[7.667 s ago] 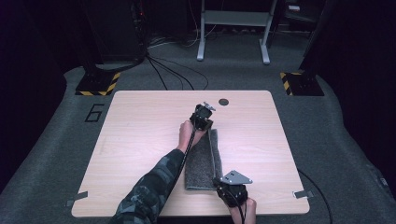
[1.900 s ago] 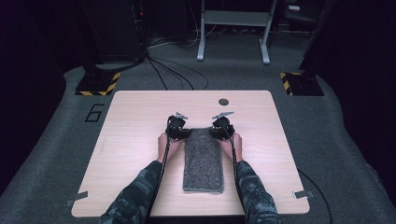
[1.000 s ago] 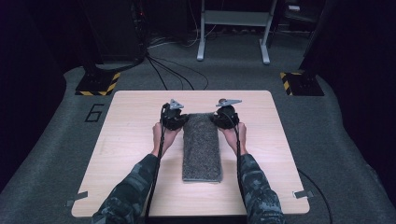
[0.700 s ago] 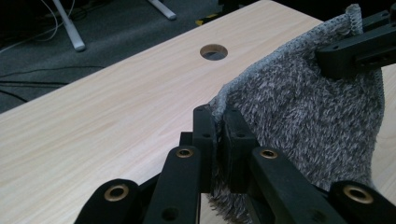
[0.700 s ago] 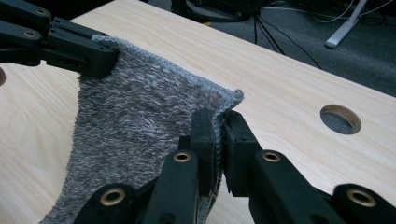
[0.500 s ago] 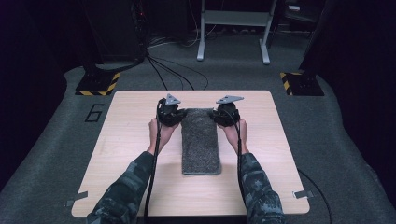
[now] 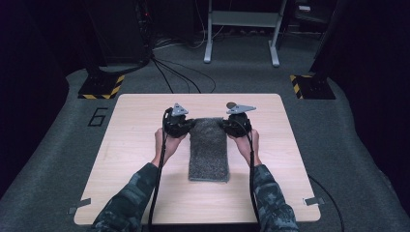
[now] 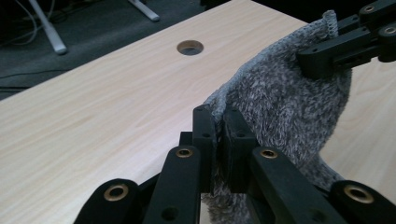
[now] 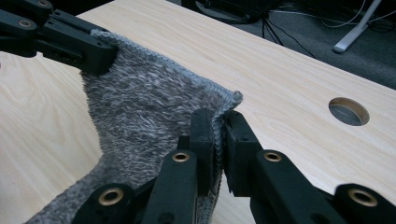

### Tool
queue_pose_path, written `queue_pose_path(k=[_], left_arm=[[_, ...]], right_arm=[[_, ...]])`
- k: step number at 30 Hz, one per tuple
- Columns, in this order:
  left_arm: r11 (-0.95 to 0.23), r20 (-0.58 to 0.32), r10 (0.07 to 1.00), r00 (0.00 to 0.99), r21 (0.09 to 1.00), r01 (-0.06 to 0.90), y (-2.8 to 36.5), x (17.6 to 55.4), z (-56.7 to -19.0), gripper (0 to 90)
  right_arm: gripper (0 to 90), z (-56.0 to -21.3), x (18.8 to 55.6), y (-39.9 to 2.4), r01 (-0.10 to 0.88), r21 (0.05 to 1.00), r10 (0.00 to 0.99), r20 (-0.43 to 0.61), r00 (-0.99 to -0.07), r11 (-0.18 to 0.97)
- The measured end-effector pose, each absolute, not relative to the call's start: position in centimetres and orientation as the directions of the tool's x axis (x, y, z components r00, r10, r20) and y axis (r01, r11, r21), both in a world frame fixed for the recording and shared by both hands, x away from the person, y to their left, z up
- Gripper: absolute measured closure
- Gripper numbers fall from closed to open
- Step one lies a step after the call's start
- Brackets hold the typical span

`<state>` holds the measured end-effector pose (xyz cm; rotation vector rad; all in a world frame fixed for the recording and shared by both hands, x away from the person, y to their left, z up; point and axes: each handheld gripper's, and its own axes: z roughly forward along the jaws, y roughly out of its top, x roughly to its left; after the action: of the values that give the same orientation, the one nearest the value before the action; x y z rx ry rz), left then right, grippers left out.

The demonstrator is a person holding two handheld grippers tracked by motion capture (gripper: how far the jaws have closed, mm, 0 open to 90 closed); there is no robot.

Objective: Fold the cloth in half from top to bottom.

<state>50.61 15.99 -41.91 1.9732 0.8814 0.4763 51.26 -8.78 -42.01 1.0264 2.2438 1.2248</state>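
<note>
A grey towel [image 7: 209, 150] lies lengthwise on the table [image 7: 125, 145], folded into a long strip that runs from near the person's edge toward the round hole [image 7: 231, 104] at the far side. Its far end is lifted off the wood — each far corner is pinched by a gripper. The left gripper [image 8: 217, 140] has its jaws clamped on the corner farther from the hole; the right gripper [image 9: 218, 140] has its jaws clamped on the corner nearer the hole, which sits just beyond it. Between the two corners the towel's edge hangs in a shallow sag, while the rest of the strip rests flat on the table, well short of the hole.
</note>
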Motion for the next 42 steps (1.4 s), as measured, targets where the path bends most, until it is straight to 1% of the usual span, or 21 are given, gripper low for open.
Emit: queue_pose_path(k=[19,26,34,38,42], left_arm=[[-0.371,-0.030,0.697,0.717,0.840,0.396,16.2,47.3,-44.1,84.8],[-0.376,-0.059,0.677,0.733,0.829,0.414,16.2,46.2,-44.8,84.7],[-0.392,-0.072,0.663,0.745,0.814,0.428,15.7,45.0,-46.4,84.5],[-0.396,-0.081,0.658,0.749,0.809,0.435,15.8,44.7,-47.0,84.0],[-0.396,-0.106,0.647,0.755,0.800,0.451,15.8,44.3,-47.5,82.8]], right_arm=[[82.0,-44.4,47.0,-9.2,0.394,0.840,0.723,0.003,-0.691,0.374],[82.3,-45.1,45.5,-9.4,0.391,0.835,0.710,0.001,-0.704,0.386],[82.1,-46.9,43.9,-9.7,0.406,0.814,0.695,0.004,-0.719,0.416],[80.4,-47.5,43.5,-10.0,0.420,0.805,0.692,0.016,-0.722,0.419],[79.6,-47.8,42.9,-10.2,0.427,0.796,0.689,0.017,-0.725,0.429]])
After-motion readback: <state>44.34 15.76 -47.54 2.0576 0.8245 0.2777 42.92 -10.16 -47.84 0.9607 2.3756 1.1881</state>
